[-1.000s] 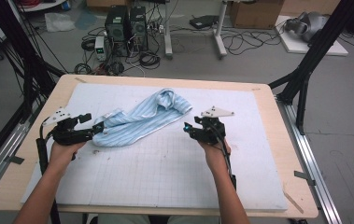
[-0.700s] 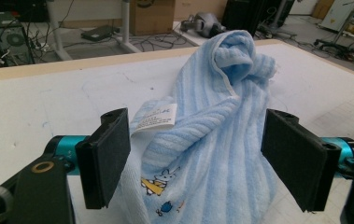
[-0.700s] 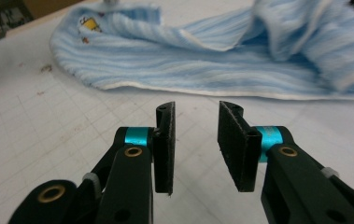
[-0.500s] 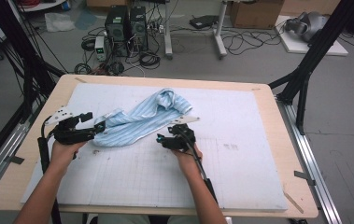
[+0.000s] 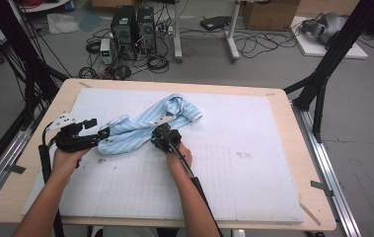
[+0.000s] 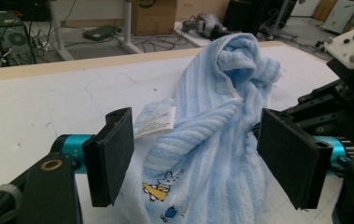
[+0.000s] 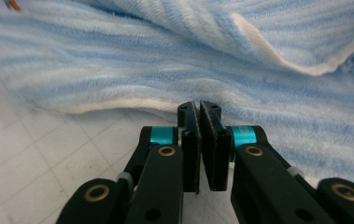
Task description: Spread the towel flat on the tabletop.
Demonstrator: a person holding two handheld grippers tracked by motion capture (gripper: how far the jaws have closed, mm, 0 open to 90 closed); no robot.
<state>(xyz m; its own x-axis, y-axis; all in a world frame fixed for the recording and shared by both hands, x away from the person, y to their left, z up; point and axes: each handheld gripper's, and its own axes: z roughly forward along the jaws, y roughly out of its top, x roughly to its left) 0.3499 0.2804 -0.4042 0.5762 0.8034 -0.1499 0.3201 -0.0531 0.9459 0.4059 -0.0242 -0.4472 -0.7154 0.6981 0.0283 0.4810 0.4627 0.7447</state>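
**Two grippers at the blue towel**

The striped blue towel [image 5: 145, 128] lies bunched on the white mat [image 5: 253, 163]. The left gripper [image 6: 198, 154] stands wide apart around its end, pads not pressing. The right gripper [image 7: 199, 140] has just closed, pads together with nothing between, at the towel's edge.

The towel [image 5: 145, 126] is lying on the counter's mat [image 5: 253, 168], between the left claw [image 5: 104, 133] and right claw [image 5: 156, 141].

The left gripper [image 6: 198, 154] holds its jaws wide apart; the right gripper [image 7: 199, 140] has just closed them, pads meeting, nothing between.
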